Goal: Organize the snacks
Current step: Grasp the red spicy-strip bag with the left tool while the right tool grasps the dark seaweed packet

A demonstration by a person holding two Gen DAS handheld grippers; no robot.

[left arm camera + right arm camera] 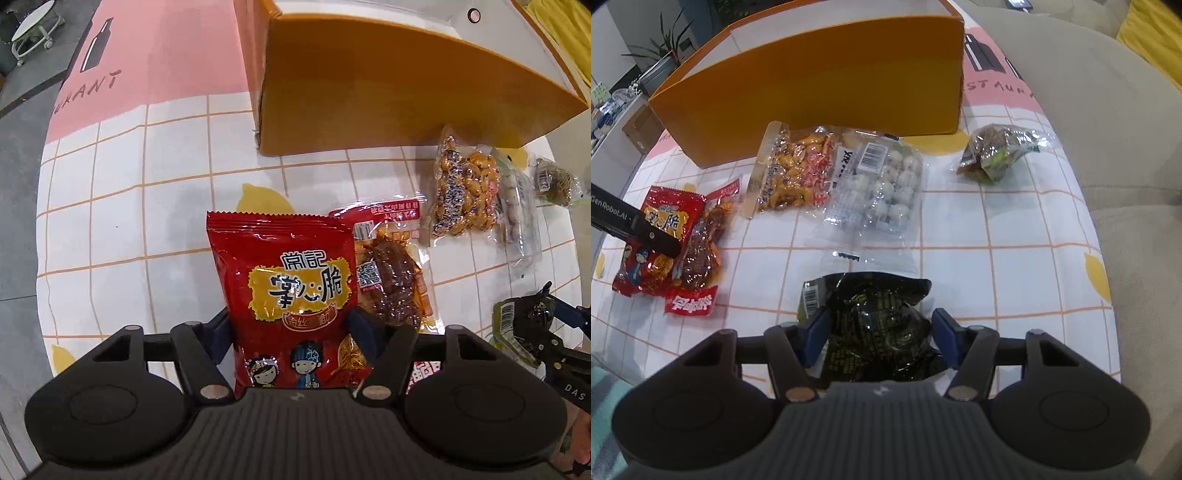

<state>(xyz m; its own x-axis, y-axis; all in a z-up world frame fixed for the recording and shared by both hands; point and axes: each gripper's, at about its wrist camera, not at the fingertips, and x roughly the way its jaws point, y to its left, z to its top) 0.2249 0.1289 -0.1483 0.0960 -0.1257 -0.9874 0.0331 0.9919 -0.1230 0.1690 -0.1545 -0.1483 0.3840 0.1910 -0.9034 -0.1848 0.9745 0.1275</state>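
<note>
- Both grippers are down over the tablecloth (1015,229), each straddling its own packet — a two-handed pickup, by the look of it.
- The left gripper (291,321) points straight down at the red crisp bag (284,291). Its blue pads flank the bag's lower half and seem to touch its edges, but I cannot tell whether they are pinching it; the bag lies flat.
- That red bag overlaps a clear pack of dark dried meat (395,288) just beside it, so a clean lift matters.
- The right gripper (879,332) tilts over the black foil packet (875,314): jaws apart, one pad at each side, a gap showing on the right.
- Beyond wait the peanut pack (794,173), the white-ball pack (886,184) and a small green packet (993,155).
- The orange box (820,92) stands open-topped behind them all, the likely destination.
</note>
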